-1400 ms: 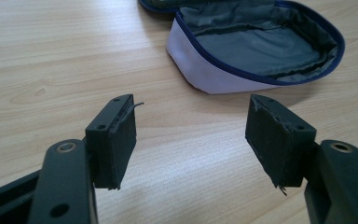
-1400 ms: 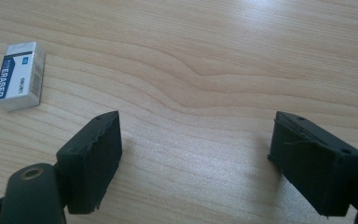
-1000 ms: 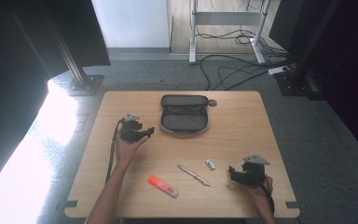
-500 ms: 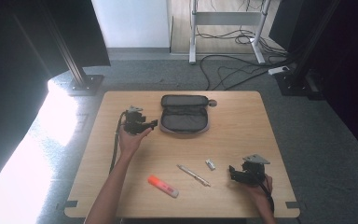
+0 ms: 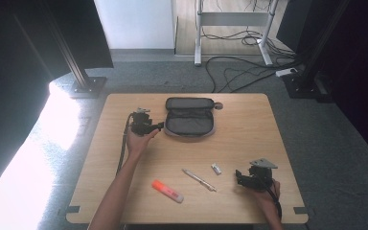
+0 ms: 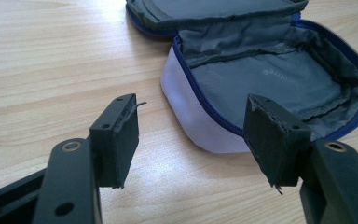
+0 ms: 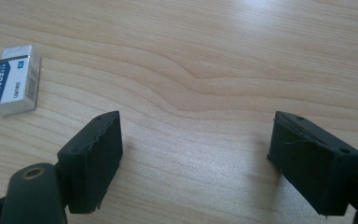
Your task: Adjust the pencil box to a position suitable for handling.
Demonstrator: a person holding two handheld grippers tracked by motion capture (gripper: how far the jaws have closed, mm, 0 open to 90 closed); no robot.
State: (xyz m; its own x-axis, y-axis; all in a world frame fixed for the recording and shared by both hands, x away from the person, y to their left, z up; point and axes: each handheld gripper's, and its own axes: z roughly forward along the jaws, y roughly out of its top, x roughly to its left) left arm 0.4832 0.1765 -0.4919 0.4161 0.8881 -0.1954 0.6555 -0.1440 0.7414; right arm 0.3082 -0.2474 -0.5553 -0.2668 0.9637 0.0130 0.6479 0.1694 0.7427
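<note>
Your left gripper (image 5: 159,126), jaws spread, sits at the open pencil case (image 5: 189,117) at the table's far middle; pinch its near wall squarely (right gripper (image 5: 239,178) also spread, idle).

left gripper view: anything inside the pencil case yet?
No. The open pencil case shows bare grey lining inside, and the left gripper has its jaws apart just in front of its near rim, holding nothing.
</note>
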